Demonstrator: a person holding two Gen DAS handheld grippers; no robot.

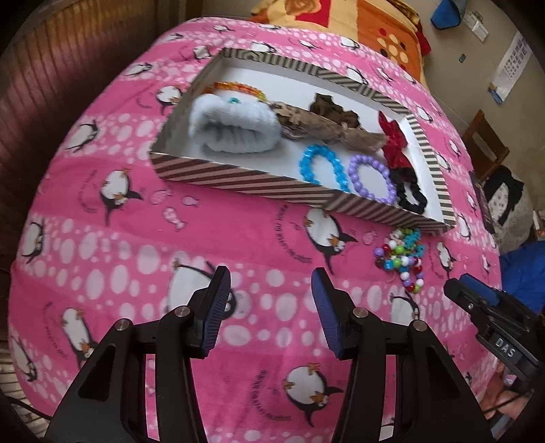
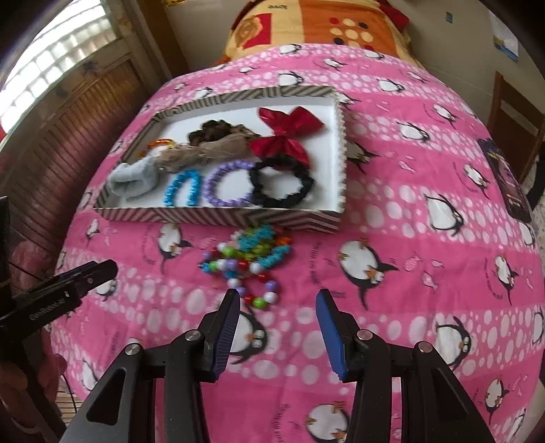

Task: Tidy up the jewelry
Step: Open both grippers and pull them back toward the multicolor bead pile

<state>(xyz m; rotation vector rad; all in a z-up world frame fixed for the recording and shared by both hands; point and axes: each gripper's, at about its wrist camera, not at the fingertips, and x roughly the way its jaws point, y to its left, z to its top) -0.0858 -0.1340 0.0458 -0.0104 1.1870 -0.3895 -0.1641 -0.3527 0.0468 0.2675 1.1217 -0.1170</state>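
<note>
A striped shallow box (image 1: 238, 179) (image 2: 218, 218) lies on the pink penguin blanket. Inside it are a blue bead bracelet (image 1: 322, 165) (image 2: 182, 187), a purple bead bracelet (image 1: 371, 179) (image 2: 226, 185), a black scrunchie (image 1: 410, 191) (image 2: 282, 185), a red bow (image 1: 393, 143) (image 2: 286, 133), a brown scrunchie (image 1: 327, 127) and a pale blue fluffy band (image 1: 231, 127). A pile of mixed coloured beads (image 1: 403, 259) (image 2: 252, 259) lies just in front of the box. My left gripper (image 1: 270, 303) is open over bare blanket. My right gripper (image 2: 277, 317) is open, its left finger beside the nearest beads.
An orange and yellow patterned blanket (image 2: 320, 24) lies beyond the pink one. A dark flat object (image 2: 507, 177) rests near the bed's right edge. Wooden panelling (image 2: 68, 119) runs along the left, and a wooden chair (image 1: 483, 143) stands at the right.
</note>
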